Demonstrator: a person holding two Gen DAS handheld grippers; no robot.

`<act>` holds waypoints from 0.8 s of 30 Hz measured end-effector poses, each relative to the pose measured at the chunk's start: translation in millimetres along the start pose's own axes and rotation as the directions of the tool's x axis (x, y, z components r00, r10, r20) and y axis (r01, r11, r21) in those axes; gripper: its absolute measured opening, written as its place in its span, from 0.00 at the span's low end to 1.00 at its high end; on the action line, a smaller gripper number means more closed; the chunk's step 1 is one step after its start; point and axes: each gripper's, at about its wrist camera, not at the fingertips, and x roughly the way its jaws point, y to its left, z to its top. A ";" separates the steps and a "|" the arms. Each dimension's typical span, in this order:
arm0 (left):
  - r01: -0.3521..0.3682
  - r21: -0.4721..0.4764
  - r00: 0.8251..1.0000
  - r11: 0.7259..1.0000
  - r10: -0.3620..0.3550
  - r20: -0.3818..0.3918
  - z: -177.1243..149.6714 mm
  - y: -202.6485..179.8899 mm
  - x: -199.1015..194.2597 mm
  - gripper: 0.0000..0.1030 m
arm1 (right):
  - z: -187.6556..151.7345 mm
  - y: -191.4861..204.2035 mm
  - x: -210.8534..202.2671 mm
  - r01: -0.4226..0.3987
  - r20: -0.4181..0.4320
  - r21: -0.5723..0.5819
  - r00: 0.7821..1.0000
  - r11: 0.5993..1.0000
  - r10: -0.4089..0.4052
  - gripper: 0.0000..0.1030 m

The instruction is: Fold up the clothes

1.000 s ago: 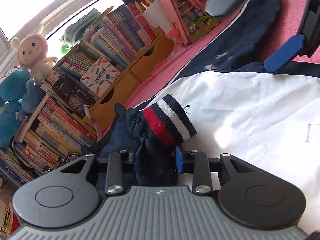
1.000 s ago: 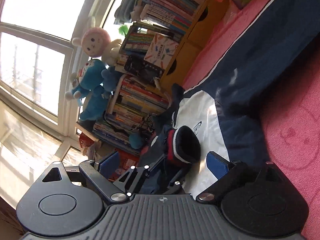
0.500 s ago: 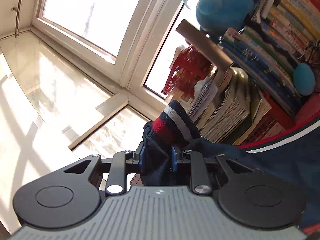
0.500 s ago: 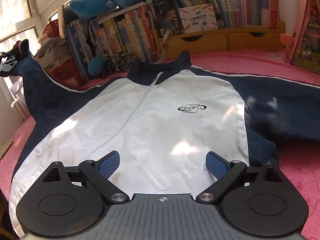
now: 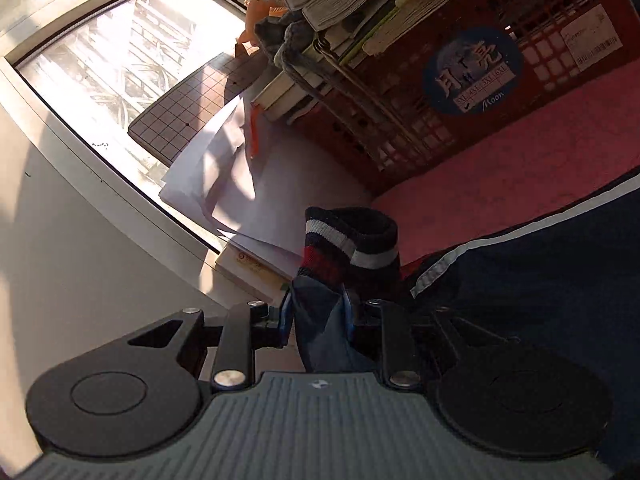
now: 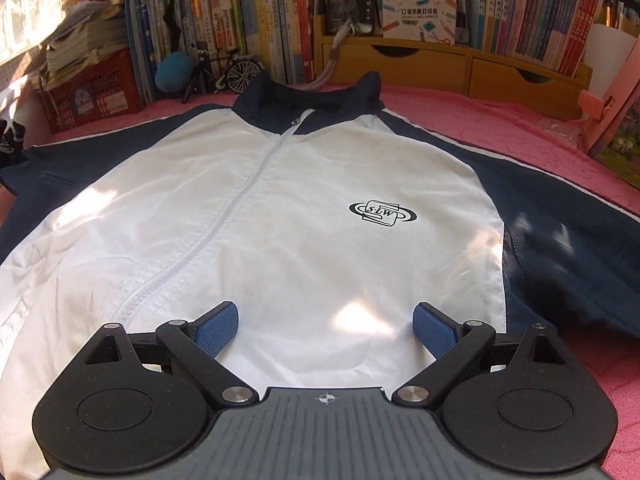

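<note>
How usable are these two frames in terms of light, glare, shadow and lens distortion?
Left wrist view: the bright window is blown out, the striped knit sleeve cuff clamped in the left gripper sits in shadow, and the frame lines bow. Right wrist view: sharp, with patchy sunlight on the white and navy zip jacket, over which the right gripper stands open; the bookshelf curves at the edges.

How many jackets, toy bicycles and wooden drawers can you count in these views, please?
Jacket: 1
Toy bicycle: 1
Drawers: 2
Total: 4
</note>
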 end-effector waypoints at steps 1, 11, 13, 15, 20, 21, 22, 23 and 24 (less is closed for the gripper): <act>0.021 -0.050 0.999 0.999 -0.023 -0.029 -3.4 3.5 4.1 0.24 | 1.2 -0.1 1.7 0.008 -0.004 -0.001 1.000 1.000 -0.008 0.94; 0.159 -0.677 0.977 0.719 -0.211 0.005 -25.2 96.0 17.7 0.70 | 0.9 4.2 11.2 0.027 0.017 -0.022 0.999 0.999 -0.027 1.00; 0.122 -0.697 0.987 0.706 -0.162 0.008 -26.6 108.9 11.1 0.70 | 0.4 4.1 11.3 0.026 0.022 -0.021 0.999 0.999 -0.026 1.00; 0.089 -0.681 0.994 0.727 -0.113 0.009 -24.4 112.9 -0.4 0.70 | 0.8 3.7 11.3 0.025 0.025 -0.021 0.999 0.999 -0.025 1.00; 0.379 -0.524 0.925 0.763 -0.324 0.198 -13.7 95.0 -43.0 0.70 | 12.0 -4.0 6.4 0.046 0.067 -0.019 0.997 0.999 -0.044 0.99; 0.473 -0.471 0.881 0.744 -0.411 0.235 -9.8 82.0 -56.6 0.70 | 15.8 -7.1 4.7 0.060 0.083 -0.018 0.995 0.998 -0.059 0.99; 0.547 -0.433 0.837 0.717 -0.481 0.261 -2.7 71.5 -66.7 0.72 | 20.1 -10.8 3.5 0.078 0.101 -0.021 0.992 0.997 -0.076 0.98; 0.619 -0.388 0.785 0.682 -0.551 0.284 5.0 59.3 -76.8 0.74 | 24.9 -14.6 3.0 0.097 0.121 -0.030 0.988 0.995 -0.093 0.98; 0.697 -0.328 0.717 0.638 -0.627 0.306 15.0 41.5 -86.7 0.79 | 30.6 -18.5 3.8 0.110 0.143 -0.051 0.985 0.993 -0.102 0.98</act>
